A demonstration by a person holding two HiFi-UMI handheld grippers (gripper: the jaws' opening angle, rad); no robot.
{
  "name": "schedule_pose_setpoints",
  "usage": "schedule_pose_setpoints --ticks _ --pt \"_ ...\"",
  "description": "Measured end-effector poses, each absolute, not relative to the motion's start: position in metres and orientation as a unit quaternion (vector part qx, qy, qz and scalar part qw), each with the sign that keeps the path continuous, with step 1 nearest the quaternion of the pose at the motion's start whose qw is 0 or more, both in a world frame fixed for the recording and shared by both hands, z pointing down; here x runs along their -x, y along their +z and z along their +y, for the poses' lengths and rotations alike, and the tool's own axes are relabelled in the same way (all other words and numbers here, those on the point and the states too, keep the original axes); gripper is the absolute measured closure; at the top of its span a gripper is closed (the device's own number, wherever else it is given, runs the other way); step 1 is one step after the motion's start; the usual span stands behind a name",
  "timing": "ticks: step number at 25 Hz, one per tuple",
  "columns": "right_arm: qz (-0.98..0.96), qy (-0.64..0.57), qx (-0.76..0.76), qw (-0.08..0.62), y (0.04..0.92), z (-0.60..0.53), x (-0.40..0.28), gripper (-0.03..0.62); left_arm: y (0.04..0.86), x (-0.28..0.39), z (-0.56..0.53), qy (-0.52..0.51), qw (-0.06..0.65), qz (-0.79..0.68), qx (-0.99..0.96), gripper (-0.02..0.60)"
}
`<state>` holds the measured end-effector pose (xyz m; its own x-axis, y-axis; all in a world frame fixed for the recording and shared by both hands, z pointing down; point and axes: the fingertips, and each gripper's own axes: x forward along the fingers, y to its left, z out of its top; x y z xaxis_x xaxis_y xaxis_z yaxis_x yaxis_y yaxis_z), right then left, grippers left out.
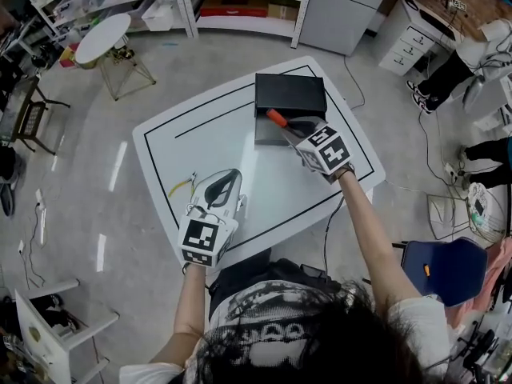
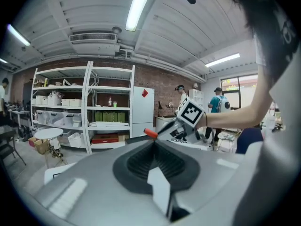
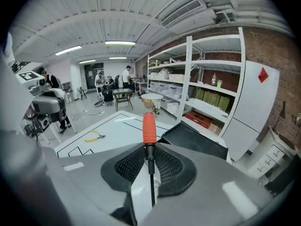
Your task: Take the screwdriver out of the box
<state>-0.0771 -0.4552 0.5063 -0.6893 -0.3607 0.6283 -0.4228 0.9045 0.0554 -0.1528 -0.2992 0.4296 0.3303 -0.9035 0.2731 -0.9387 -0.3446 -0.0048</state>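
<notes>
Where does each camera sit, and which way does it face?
Head view: on the person's head, facing down at table, box, left gripper, right gripper, both forearms.
Left gripper view: along its shut jaws toward shelves; right forearm shows.
Right gripper view: along jaws clamping the screwdriver, toward the box; left gripper shows.
All three share the screwdriver.

Floor: pale grey floor [image 1: 88,126], glossy, streaked with reflected light.
Ceiling: white ribbed ceiling [image 2: 84,8] carrying long tube lights [image 2: 140,6] and an air-conditioning unit [image 2: 93,36].
Wall: red brick wall [image 2: 162,81] behind the shelving.
Storage: white metal shelves [image 2: 89,107] loaded with boxes; a tall white cabinet [image 2: 142,105] just beside them; a white drawer unit [image 1: 410,40].
Tables: small round table [image 1: 102,37] near the shelves; white work table [image 1: 200,146] marked with black lines.
Seating: blue chair [image 1: 448,270].
Window: bright window [image 2: 237,86] on the far side.
</notes>
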Motion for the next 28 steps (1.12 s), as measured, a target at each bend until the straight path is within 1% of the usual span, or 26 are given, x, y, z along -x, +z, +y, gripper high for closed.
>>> schedule_pose_setpoints --ticks 10,19,28 --pt "-0.932 0.071 -0.250 0.253 0.447 -0.372 0.017 0.516 0.415 0.108 -0.261 0.112 0.063 -0.555 -0.822 0.581" --pt "-0.930 0.117 -0.275 0.215 0.444 -0.282 -0.036 0.516 0.406 0.073 -0.203 0.108 0.051 -0.551 -0.826 0.581" --pt "-0.934 0.130 -0.273 0.191 0.441 -0.189 -0.069 0.516 0.397 0.029 -0.119 0.117 0.044 -0.543 -0.830 0.581"
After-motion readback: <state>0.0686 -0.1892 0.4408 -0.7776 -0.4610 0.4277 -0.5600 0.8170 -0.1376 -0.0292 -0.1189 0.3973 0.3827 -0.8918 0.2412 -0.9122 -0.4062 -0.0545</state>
